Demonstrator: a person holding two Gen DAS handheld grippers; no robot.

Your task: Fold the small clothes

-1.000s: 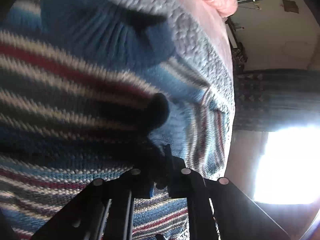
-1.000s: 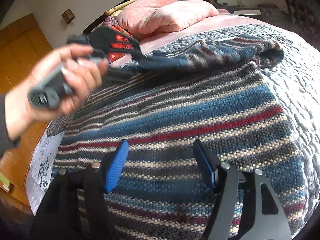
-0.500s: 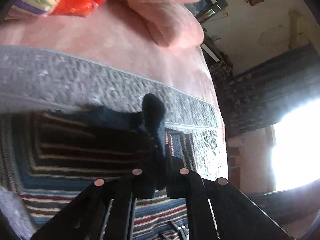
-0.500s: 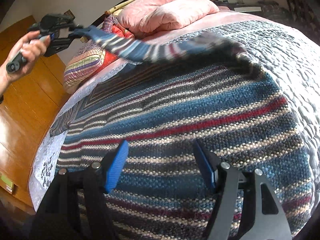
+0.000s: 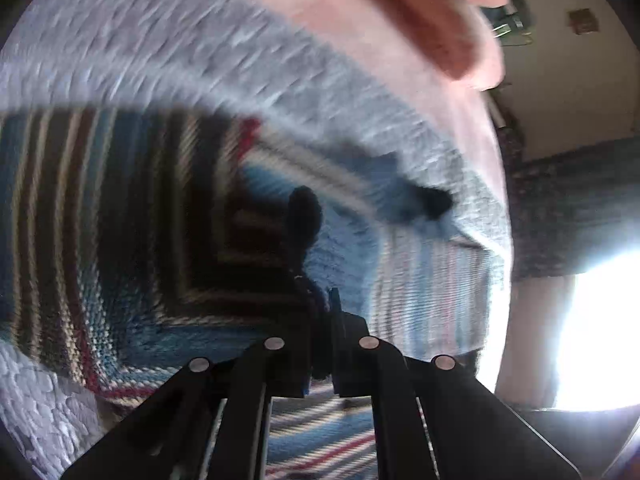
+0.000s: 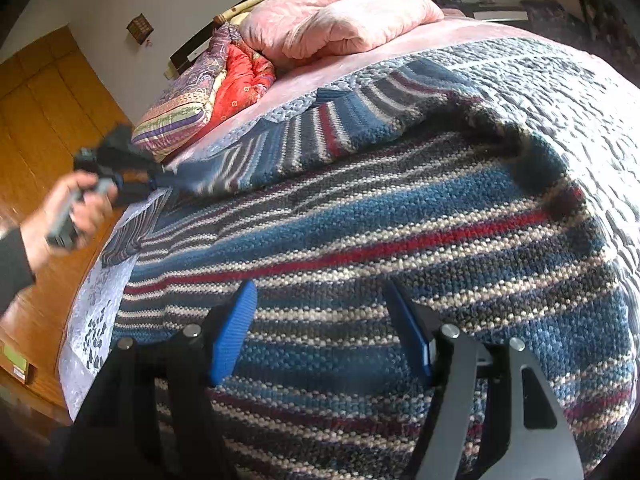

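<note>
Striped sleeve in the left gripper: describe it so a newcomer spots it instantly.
Start at the bed's grey quilted bedspread, where a blue, red and cream striped knit sweater lies spread flat. Along its far edge, below the pink pillows, one striped sleeve stretches toward the left gripper, which pinches its cuff. Its stripes run crosswise, and its cuff end hangs off the bed, unlike the flat body.

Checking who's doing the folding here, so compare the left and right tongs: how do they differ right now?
The left tongs are shut on the striped sweater's sleeve; the right tongs are open and hold nothing. The left tongs pull the sleeve out past the bed's side; the right tongs hover over the sweater's body. A hand shows gripping the left tongs; none shows on the right. Both are two-fingered.
</note>
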